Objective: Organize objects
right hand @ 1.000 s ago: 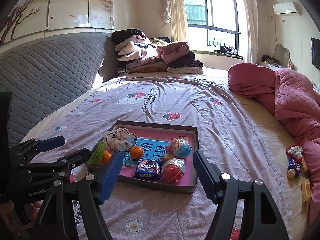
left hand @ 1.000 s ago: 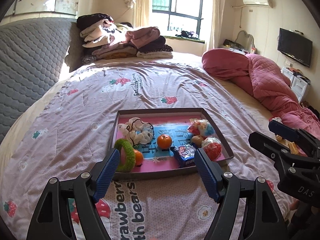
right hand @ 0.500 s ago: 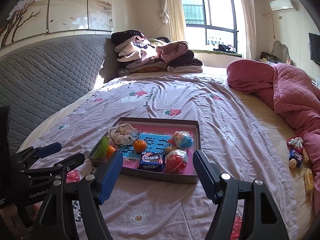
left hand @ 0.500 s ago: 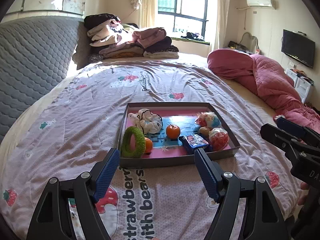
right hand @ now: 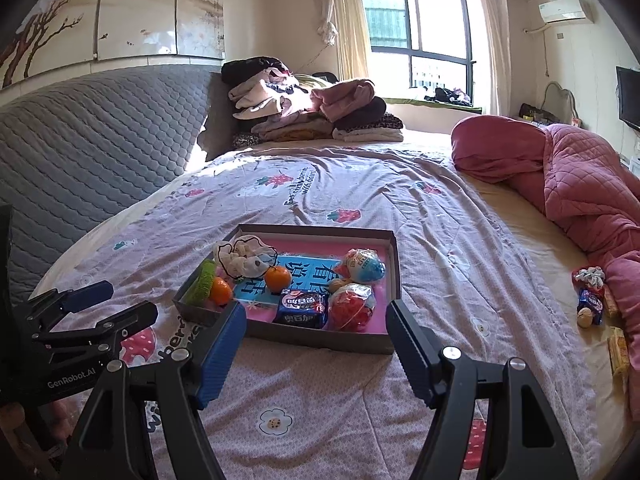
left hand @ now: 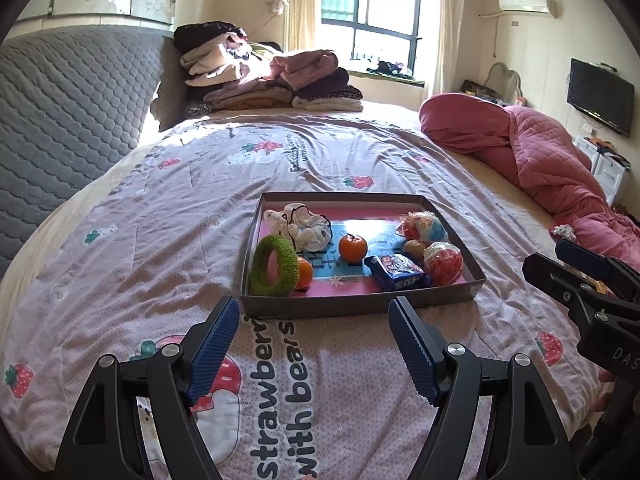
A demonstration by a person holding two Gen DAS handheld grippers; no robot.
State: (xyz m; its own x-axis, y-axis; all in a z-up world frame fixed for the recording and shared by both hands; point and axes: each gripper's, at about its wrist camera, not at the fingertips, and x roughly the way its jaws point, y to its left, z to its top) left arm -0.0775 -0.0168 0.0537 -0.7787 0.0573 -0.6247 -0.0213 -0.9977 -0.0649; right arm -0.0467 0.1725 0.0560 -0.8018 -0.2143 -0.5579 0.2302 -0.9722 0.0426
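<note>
A shallow grey box with a pink floor lies on the bed. Inside it are a green fuzzy ring, two oranges, a white scrunchie, a blue snack pack and wrapped toy eggs. My left gripper is open and empty, just short of the box's near wall. My right gripper is open and empty too, near the box's front. Each gripper shows at the edge of the other's view.
Loose small items and a yellow pack lie on the bed at the right, beside a pink quilt. Folded clothes are stacked at the far end. A grey padded headboard runs along the left.
Both grippers have drawn back from the box and shifted left; the box now lies farther ahead. Both stay open and empty.
</note>
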